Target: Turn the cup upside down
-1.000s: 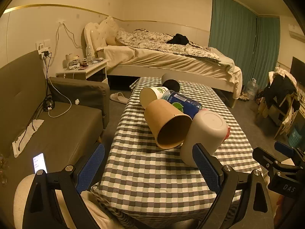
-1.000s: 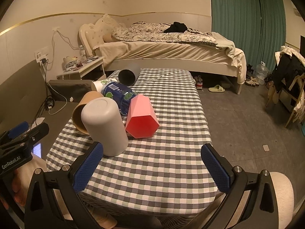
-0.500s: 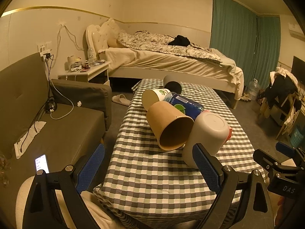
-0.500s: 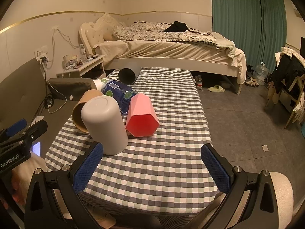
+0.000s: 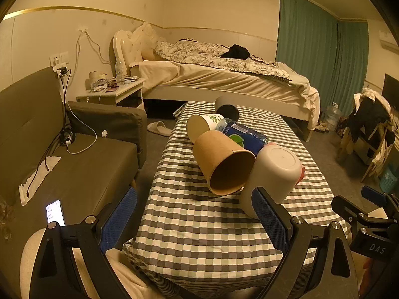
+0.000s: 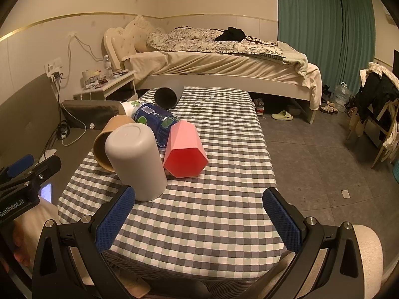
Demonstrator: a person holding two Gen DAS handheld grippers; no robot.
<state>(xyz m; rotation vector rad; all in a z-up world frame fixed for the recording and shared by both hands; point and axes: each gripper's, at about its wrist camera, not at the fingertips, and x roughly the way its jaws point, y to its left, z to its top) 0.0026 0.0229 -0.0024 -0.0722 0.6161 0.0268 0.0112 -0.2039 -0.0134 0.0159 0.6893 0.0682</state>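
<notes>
Several cups stand or lie on a checked table (image 5: 199,226) (image 6: 199,219). A grey cup (image 5: 271,177) (image 6: 136,159) stands upside down, mouth on the cloth. A brown paper cup (image 5: 224,164) (image 6: 106,144) lies on its side, mouth toward the left wrist camera. A pink hexagonal cup (image 6: 185,149) lies tilted beside the grey one. A blue printed cup (image 5: 245,135) (image 6: 155,119), a white cup (image 5: 202,124) (image 6: 128,107) and a dark cup (image 5: 227,108) (image 6: 167,96) lie behind. My left gripper (image 5: 194,220) is open and empty before the table's near edge. My right gripper (image 6: 198,218) is open and empty over the near part of the table.
A dark sofa (image 5: 74,164) with a lit phone (image 5: 53,211) runs along the table's left. A bed (image 6: 224,62) stands beyond the far end, with a cluttered nightstand (image 5: 112,92) beside it. Open grey floor (image 6: 324,149) and a chair with clothes (image 6: 379,99) lie to the right.
The left wrist view has shifted slightly, with the cups now a little further right. The right wrist view is almost unchanged. No cup has moved and both grippers stay open.
</notes>
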